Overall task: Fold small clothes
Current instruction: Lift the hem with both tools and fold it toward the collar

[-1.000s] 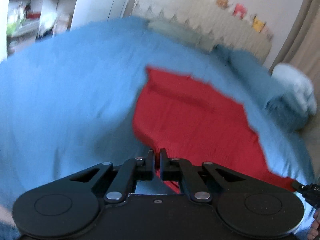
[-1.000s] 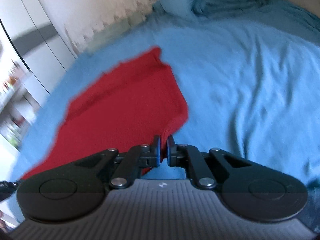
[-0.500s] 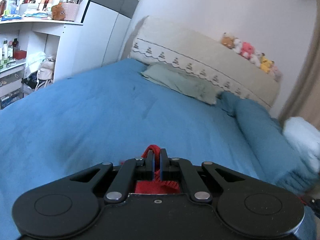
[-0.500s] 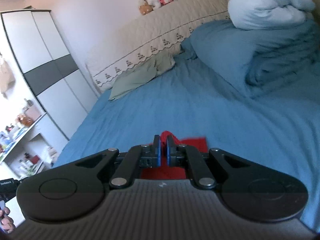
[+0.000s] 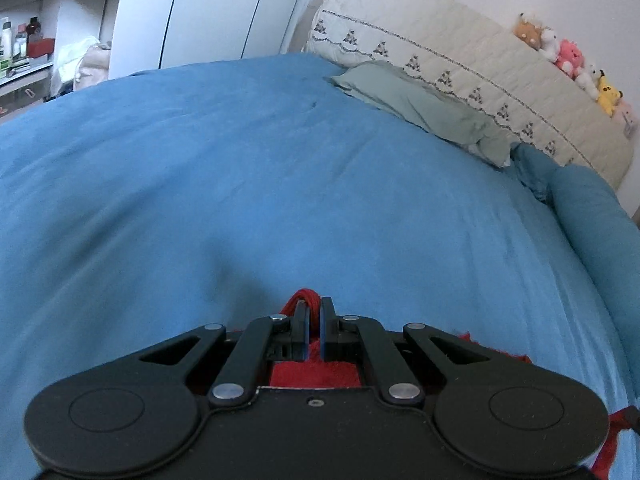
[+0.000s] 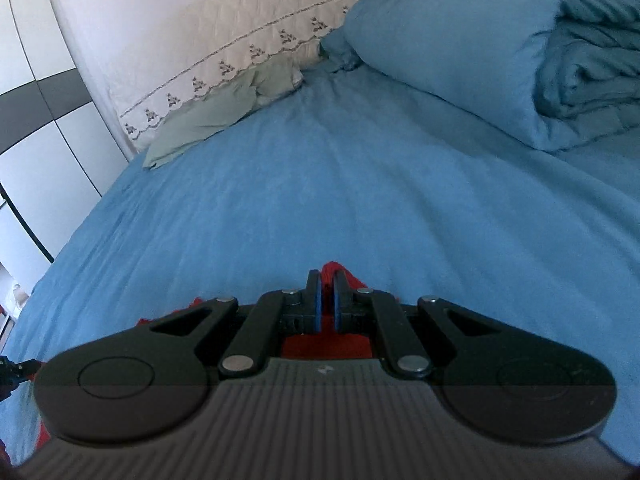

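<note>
A red knitted garment (image 5: pixel 312 372) hangs from both grippers, mostly hidden under the gripper bodies. My left gripper (image 5: pixel 314 308) is shut on a fold of its edge, and a red loop pokes out past the fingertips. My right gripper (image 6: pixel 327 282) is shut on another part of the red garment (image 6: pixel 326 346), which shows between and below its fingers. Both grippers are held low over the blue bedsheet (image 5: pixel 280 152), which also shows in the right wrist view (image 6: pixel 360 184). I cannot tell how much of the garment rests on the bed.
A grey-green pillow (image 5: pixel 420 104) lies at the head of the bed against a cream quilted headboard (image 5: pixel 460 56). A folded blue duvet (image 6: pixel 520 64) is piled on the right side. White wardrobes (image 5: pixel 224 12) and shelves (image 5: pixel 24 52) stand to the left.
One second ago the red garment lay spread flat on the bed ahead of both grippers. Both grippers have lifted it and swung forward, so the garment now hangs beneath them, mostly out of sight.
</note>
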### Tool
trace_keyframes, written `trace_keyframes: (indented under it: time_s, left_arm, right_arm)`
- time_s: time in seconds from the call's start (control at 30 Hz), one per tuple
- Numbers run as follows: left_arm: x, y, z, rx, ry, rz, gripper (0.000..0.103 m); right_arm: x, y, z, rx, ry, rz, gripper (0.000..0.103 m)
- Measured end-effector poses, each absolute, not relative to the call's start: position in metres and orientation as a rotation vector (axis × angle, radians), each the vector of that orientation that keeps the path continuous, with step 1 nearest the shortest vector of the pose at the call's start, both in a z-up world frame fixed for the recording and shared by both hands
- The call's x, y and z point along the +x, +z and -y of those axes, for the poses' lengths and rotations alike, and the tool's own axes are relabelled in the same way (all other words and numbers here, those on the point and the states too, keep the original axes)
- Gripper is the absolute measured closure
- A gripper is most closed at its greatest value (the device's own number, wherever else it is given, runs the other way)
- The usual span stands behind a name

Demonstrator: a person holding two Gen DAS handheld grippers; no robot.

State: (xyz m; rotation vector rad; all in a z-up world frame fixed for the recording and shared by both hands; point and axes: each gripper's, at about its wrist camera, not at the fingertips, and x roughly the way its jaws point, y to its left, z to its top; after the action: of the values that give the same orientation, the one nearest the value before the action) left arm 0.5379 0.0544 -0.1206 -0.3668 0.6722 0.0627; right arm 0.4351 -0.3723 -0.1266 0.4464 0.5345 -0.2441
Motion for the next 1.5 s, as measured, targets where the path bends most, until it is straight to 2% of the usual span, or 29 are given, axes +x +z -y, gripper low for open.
trace_keyframes:
  time_s: [0.17, 0.2, 0.23, 0.27, 0.3, 0.33, 0.37, 0.47, 0.63, 0.8, 1.0, 1.13, 1.2, 1.23, 1.3, 1.5]
  left_arm:
    - [0.556, -0.129, -0.052, -0.371, 0.081, -0.690, 0.097]
    - [0.555, -0.130, -0.053, -0.382, 0.073, -0.691, 0.095]
    - [0.551, -0.128, -0.053, -0.390, 0.064, -0.677, 0.084]
    - [0.546, -0.125, -0.052, -0.379, 0.072, -0.661, 0.055]
    - [0.540, -0.119, -0.052, -0.351, 0.082, -0.639, 0.040]
    - [0.530, -0.111, -0.050, -0.312, 0.092, -0.608, 0.021]
    - [0.520, -0.104, -0.047, -0.271, 0.092, -0.577, 0.015]
    - [0.481, -0.091, -0.039, -0.175, 0.014, -0.544, 0.007]
    - [0.431, -0.121, -0.020, -0.125, -0.168, -0.663, 0.006]
    - [0.422, -0.164, -0.025, -0.118, -0.148, -0.790, 0.006]
    - [0.418, -0.162, -0.019, -0.047, -0.145, -0.794, 0.006]
    - [0.405, -0.133, -0.018, -0.025, -0.129, -0.712, 0.006]
    - [0.390, -0.111, -0.015, -0.013, -0.147, -0.655, 0.004]
    - [0.385, -0.101, -0.013, -0.007, -0.152, -0.637, 0.000]
    - [0.368, -0.083, -0.008, 0.007, -0.164, -0.605, 0.000]
    - [0.329, -0.060, 0.013, 0.044, -0.221, -0.588, 0.000]
  right_arm:
    - [0.465, -0.136, 0.369, 0.377, -0.256, -0.543, 0.082]
    - [0.468, -0.138, 0.366, 0.352, -0.255, -0.546, 0.079]
    - [0.469, -0.140, 0.363, 0.323, -0.266, -0.553, 0.071]
    - [0.471, -0.140, 0.359, 0.303, -0.279, -0.555, 0.059]
    - [0.469, -0.138, 0.356, 0.284, -0.285, -0.556, 0.024]
    - [0.463, -0.134, 0.352, 0.266, -0.288, -0.537, 0.006]
    - [0.450, -0.128, 0.346, 0.240, -0.275, -0.479, 0.003]
    - [0.417, -0.116, 0.324, 0.181, -0.167, -0.419, 0.002]
    - [0.370, -0.139, 0.286, 0.151, 0.015, -0.495, 0.002]
    - [0.362, -0.188, 0.283, 0.156, -0.026, -0.624, 0.003]
    - [0.354, -0.197, 0.292, 0.159, -0.069, -0.619, 0.003]
    - [0.349, -0.176, 0.287, 0.140, -0.078, -0.609, 0.002]
    - [0.337, -0.153, 0.291, 0.148, -0.061, -0.565, 0.002]
    - [0.328, -0.140, 0.290, 0.136, -0.072, -0.550, 0.002]
    - [0.309, -0.118, 0.290, 0.116, -0.098, -0.535, 0.002]
    - [0.248, -0.075, 0.297, 0.156, -0.132, -0.535, 0.000]
